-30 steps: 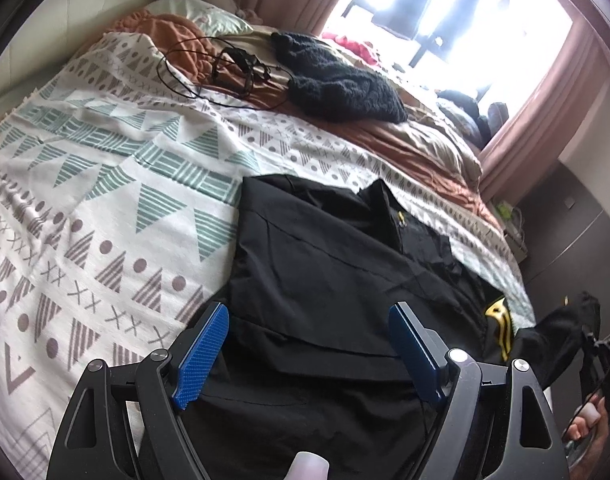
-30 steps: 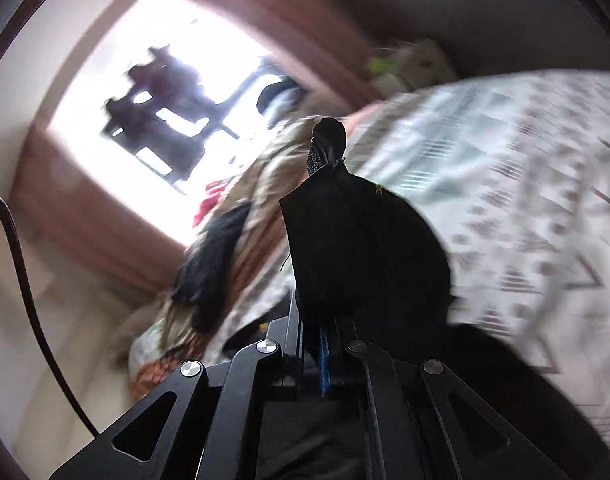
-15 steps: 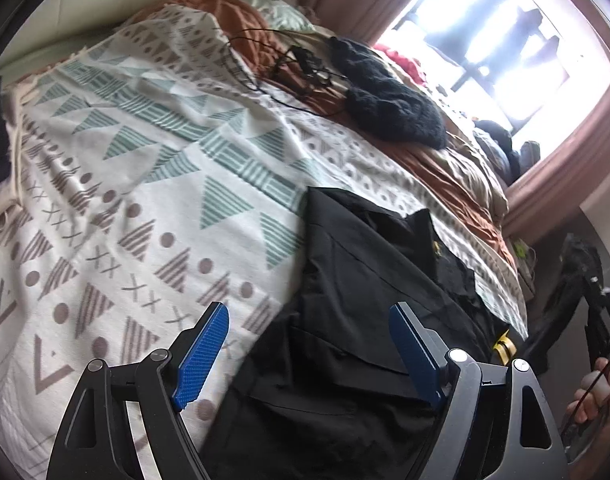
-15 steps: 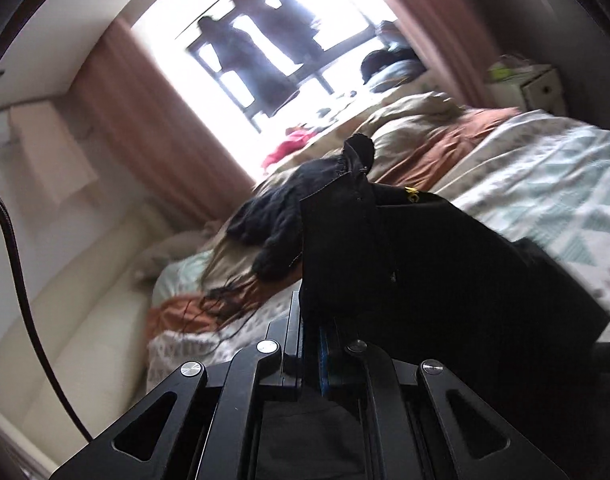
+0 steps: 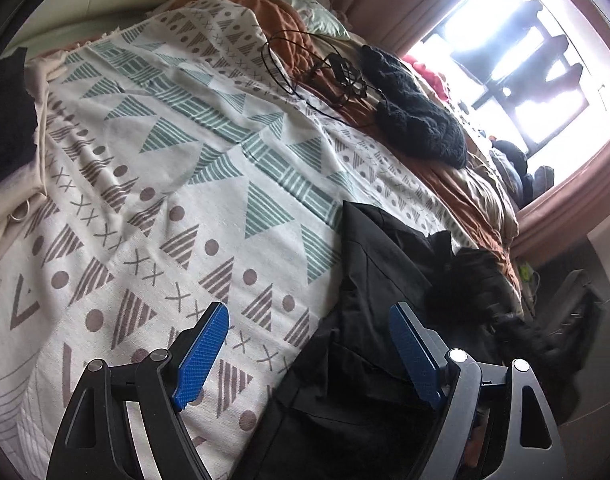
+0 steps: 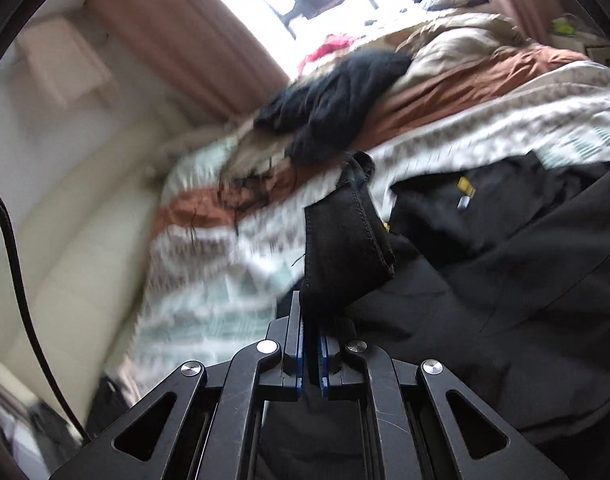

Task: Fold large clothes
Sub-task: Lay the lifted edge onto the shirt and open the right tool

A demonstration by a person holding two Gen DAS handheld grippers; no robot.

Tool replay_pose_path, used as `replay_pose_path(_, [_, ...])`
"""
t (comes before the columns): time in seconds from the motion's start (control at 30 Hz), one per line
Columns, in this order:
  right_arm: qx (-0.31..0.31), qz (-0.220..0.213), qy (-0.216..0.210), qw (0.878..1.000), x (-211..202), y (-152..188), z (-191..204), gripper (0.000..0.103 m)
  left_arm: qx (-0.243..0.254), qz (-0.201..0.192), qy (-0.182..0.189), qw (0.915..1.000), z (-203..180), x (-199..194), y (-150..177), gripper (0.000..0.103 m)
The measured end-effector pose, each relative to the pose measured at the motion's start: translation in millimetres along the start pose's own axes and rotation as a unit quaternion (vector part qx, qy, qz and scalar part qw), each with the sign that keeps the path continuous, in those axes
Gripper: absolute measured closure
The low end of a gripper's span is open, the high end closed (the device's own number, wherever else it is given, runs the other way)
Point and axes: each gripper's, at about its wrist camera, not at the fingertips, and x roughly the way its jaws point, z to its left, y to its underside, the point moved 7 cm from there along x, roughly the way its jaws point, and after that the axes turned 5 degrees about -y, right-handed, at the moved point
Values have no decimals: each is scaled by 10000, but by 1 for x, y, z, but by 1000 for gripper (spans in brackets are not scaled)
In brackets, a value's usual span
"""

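A large black garment [image 5: 369,320] lies on the patterned bedspread [image 5: 177,184] at the bed's near right side. My left gripper [image 5: 309,356] is open and empty, hovering above the garment's left edge where it meets the bedspread. My right gripper [image 6: 311,344] is shut on a black sleeve end [image 6: 345,248] of the same garment [image 6: 505,280] and holds it lifted over the spread-out body. A small yellow tag [image 6: 463,186] shows on the garment. The right wrist view is blurred by motion.
A dark knitted item [image 5: 417,116] and a tangle of black cable [image 5: 325,72] lie on the rust-coloured blanket [image 5: 461,184] further up the bed. A bright window [image 5: 525,60] with pink curtains is behind. A cream headboard [image 6: 65,248] is at the left.
My right gripper has swung the held sleeve from beside the bed in over the garment. My left gripper has shifted left, so the garment now sits further right in its view.
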Motion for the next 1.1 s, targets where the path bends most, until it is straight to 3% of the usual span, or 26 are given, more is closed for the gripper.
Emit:
replay_pose_path(0.07, [-144,519,108,9985,19,20,1,88,14,-23,-23,10000,0,-1,0,20])
replay_pose_path(0.1, [-159,746,85,9971,26,28,1,66,21,-26,-33,10000,0,-1,0,20])
replay_pose_path(0.17, [-104,1022,22,9947,26,42,-3,33,30,-26,-42,10000,-1,0,0,20])
replay_pose_path(0.2, [-108,959,-39,9953,20,44,-4,30,39,-24,-49,10000,-1,0,0,20])
replay_pose_path(0.37, [192,915,-25,9956,-17,46,-35,30,221,-30,-78,9997,-11,0,6,20])
replay_pose_path(0.57, [561,467,599,9955,-83,34,-94,30,526,-11,-145,9985,-30,-2,18,20])
replay_pose_path(0.7, [691,185,801,9942,-128,32,-122,30,665,-75,-189,9976,-41,-11,26,20])
replay_pose_path(1.1, [1536,-490,996,9819,-238,46,-203,30,1100,-268,-301,9931,-72,-56,52,20])
